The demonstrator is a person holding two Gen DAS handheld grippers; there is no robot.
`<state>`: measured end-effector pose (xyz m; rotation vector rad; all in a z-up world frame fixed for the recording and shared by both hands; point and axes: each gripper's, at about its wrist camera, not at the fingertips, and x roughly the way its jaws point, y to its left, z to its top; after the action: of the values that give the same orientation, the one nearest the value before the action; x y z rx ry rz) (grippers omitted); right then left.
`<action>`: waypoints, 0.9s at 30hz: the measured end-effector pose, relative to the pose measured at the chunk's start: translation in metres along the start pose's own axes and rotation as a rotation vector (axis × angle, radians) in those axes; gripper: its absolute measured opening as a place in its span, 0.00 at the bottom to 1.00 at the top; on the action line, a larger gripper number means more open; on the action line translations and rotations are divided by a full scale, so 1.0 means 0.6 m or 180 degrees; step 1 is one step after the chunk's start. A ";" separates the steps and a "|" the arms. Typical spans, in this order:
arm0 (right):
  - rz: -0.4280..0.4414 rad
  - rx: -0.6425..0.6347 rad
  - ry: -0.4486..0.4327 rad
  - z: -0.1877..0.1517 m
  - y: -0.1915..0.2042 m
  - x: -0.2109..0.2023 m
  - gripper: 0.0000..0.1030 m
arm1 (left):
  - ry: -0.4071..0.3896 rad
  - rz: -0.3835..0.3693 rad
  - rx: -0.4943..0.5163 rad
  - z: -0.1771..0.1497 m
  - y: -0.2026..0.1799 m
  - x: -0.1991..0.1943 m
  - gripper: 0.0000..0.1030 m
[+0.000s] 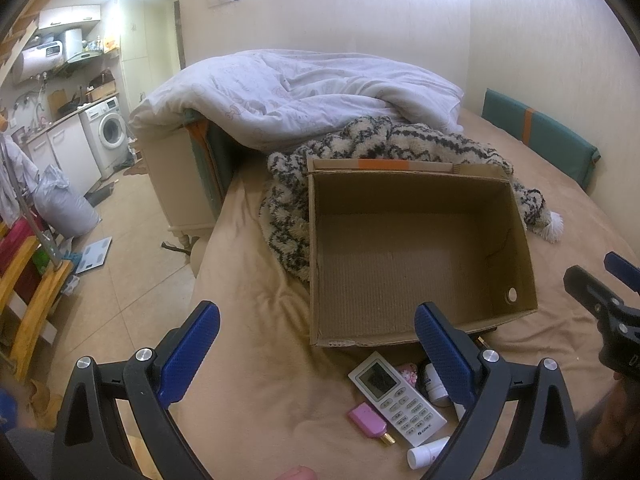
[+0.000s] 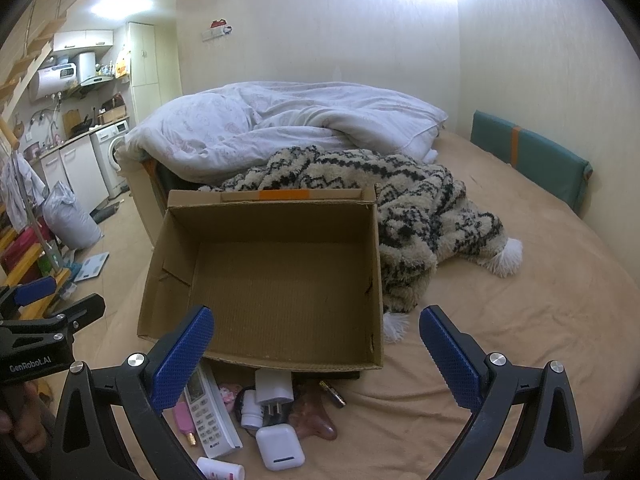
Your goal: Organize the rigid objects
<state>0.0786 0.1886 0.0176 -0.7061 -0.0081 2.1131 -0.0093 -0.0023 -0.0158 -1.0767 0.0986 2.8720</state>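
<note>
Cardboard box (image 2: 276, 280): on bed (image 2: 500, 320), near its left edge; remote (image 2: 210, 416) beside it. My left hand-held gripper (image 1: 316, 356) and right hand-held gripper (image 2: 316, 356): released, empty.

In the left wrist view the right blue pad (image 1: 444, 356) of the left tongs (image 1: 318, 354) covers part of a small white bottle (image 1: 435, 384) and most of a pink patterned item (image 1: 408, 373), whose kind cannot be told. In the right wrist view the cardboard box (image 2: 192, 220) hides the top of the white remote control (image 2: 210, 420) and the white charger plug (image 2: 274, 390). The bottom edge cuts off the white tube (image 2: 220, 470); kitchen shelf clutter at far left is too small to identify.
</note>
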 end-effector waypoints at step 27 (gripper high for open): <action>-0.0080 0.0017 0.0003 -0.002 -0.001 0.000 1.00 | -0.0039 -0.0156 0.0041 0.008 0.007 -0.001 1.00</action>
<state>0.0794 0.1888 0.0167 -0.7003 -0.0107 2.0882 -0.0123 -0.0060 -0.0119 -1.0440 0.0885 2.8301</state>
